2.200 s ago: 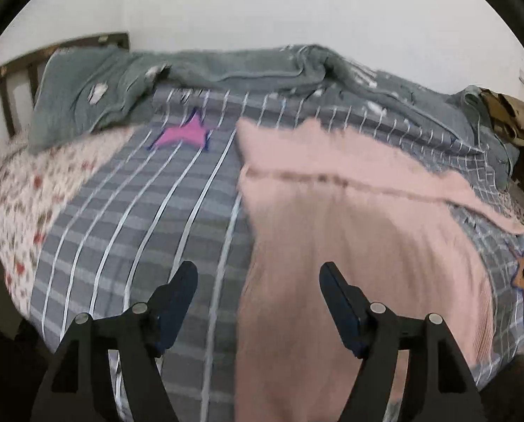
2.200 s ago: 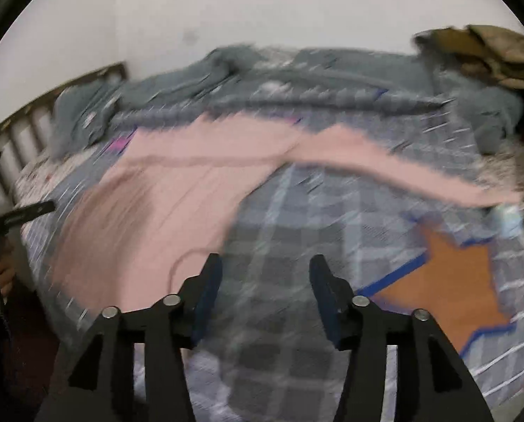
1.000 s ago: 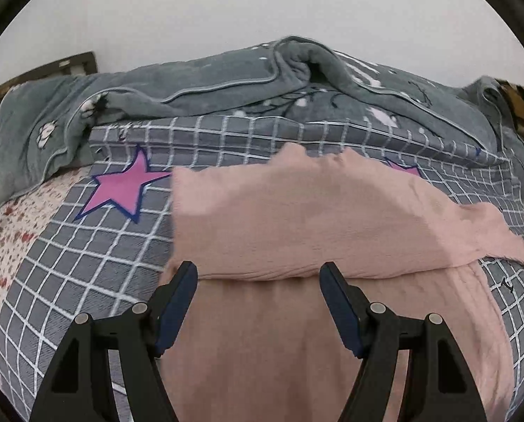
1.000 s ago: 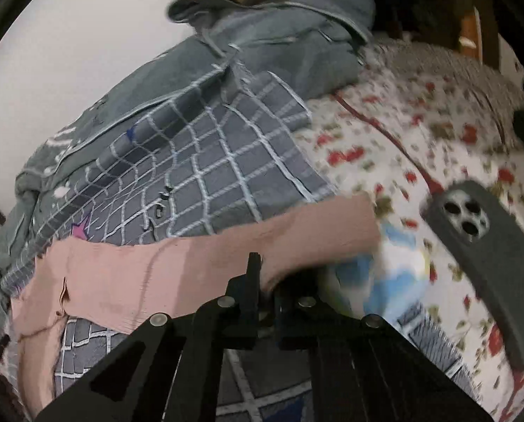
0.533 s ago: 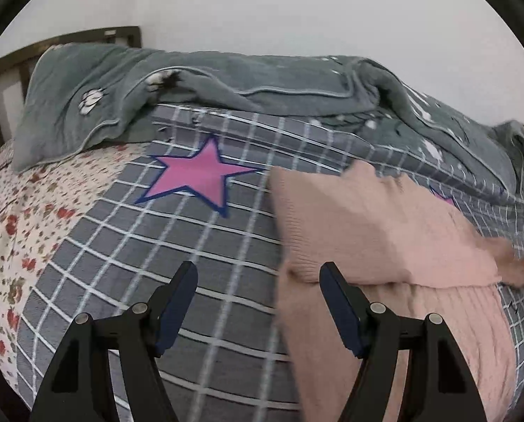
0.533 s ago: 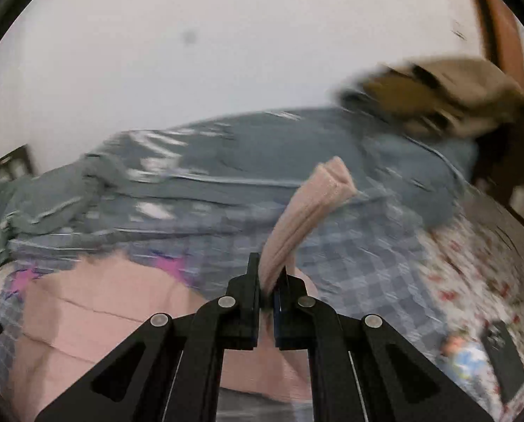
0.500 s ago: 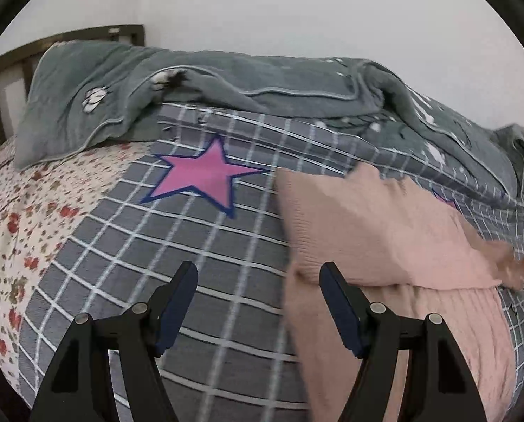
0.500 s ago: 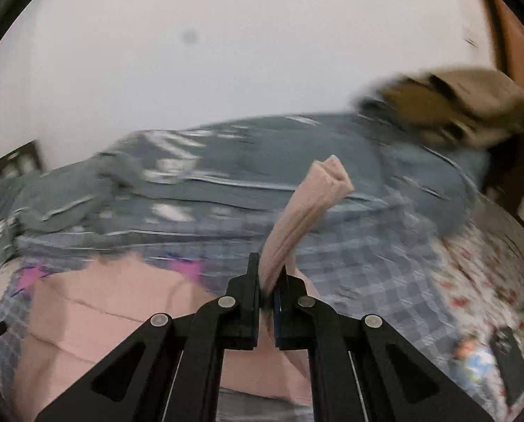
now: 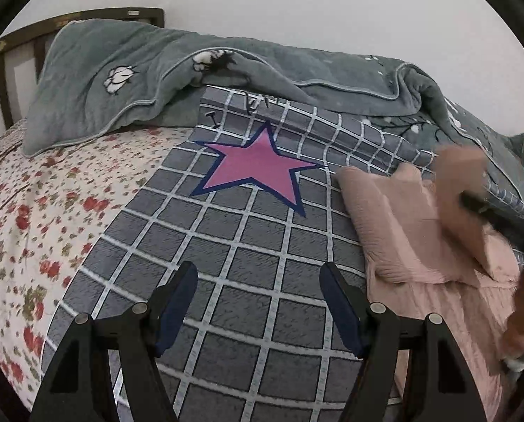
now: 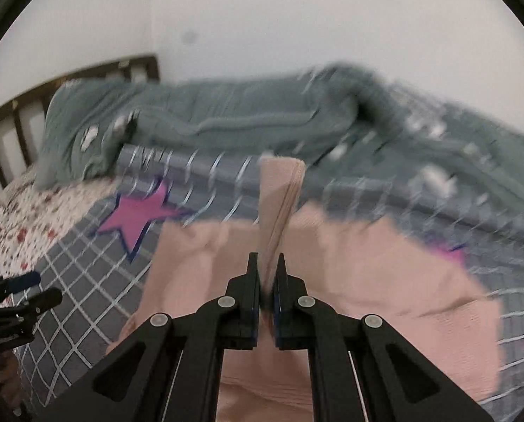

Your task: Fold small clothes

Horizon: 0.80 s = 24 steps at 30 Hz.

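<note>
Right tool (image 10: 268,263) pinching pink sweater (image 10: 332,281) sleeve, left tool (image 9: 258,281) spread over checked bedcover (image 9: 226,246)

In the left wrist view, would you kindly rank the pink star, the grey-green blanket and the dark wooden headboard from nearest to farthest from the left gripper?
1. Pink star printed on the checked cover, just ahead of the left gripper.
2. Grey-green blanket, heaped behind the star.
3. Dark wooden headboard, far upper left, behind the blanket.

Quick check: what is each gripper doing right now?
Left gripper: open, holding nothing.
Right gripper: closed on the pink sweater's sleeve.
</note>
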### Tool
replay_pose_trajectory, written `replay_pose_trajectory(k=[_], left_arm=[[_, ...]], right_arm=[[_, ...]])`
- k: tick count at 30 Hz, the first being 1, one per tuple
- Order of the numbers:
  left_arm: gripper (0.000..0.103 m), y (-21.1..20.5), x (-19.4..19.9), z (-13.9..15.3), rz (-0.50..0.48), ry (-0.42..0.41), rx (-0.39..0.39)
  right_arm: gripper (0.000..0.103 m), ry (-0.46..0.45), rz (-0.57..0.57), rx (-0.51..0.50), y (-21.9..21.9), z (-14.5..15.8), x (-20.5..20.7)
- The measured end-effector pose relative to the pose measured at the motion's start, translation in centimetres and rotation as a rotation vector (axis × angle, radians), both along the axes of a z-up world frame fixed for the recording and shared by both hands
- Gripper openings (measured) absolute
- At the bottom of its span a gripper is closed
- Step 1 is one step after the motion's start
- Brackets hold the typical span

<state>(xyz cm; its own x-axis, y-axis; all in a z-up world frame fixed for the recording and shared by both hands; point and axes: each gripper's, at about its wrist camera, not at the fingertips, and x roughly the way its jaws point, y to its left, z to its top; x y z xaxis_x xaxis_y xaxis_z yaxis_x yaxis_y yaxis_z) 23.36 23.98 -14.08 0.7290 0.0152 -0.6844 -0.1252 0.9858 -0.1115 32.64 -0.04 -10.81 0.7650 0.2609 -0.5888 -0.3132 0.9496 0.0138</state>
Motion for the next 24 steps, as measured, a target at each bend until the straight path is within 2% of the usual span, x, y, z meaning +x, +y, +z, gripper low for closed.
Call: replay_pose_trajectory(k=[1,3,5,6,10,14,17,20,24], left_arm=[[0.07,-0.1,0.2,0.0,-0.016,-0.008,-0.002],[0.07,-0.6,0.7,0.1,-0.047,-0.023,-0.013],[0.07,-1.2,1.3,0.3,-0.075,-0.033,-0.041],[0.071,-1.6,1.7,0.4,-0.09,-0.034,-0.056],[0.07,-3.8,2.8,0.8,-0.155,-0.041,-0.093],[0.07,-7.5,3.9,0.9,-0.245,-0.037,-0.11],[0.07,-10.3,4.7,0.4,-0.286,-0.014,-0.091],[0.056,-11.8,5.5,-0.4,-0.298,0.019,-0.097],[0.055,-12.4,6.4,-1.5,-0.284,0.058,-0.109]], right_arm=[[0.007,0.039,0.026,0.011,0.5,-0.9,0.4],[0.015,0.085,0.075,0.031,0.8,-2.2,0.5],[0.045,0.141,0.164,0.056,1.2,-2.7,-0.1],[0.048,0.148,0.189,0.065,1.2,-2.6,-0.6],[0.05,0.089,0.207,0.079,-1.7,-1.2,-3.5],[0.05,0.047,0.132,0.031,-7.1,-0.3,-5.9],[0.05,0.038,0.053,0.028,-11.8,-0.2,-7.1],[0.05,0.047,-0.022,0.042,-16.4,-0.8,-8.2],[0.05,0.053,-0.089,0.064,-21.6,-2.2,-9.5]])
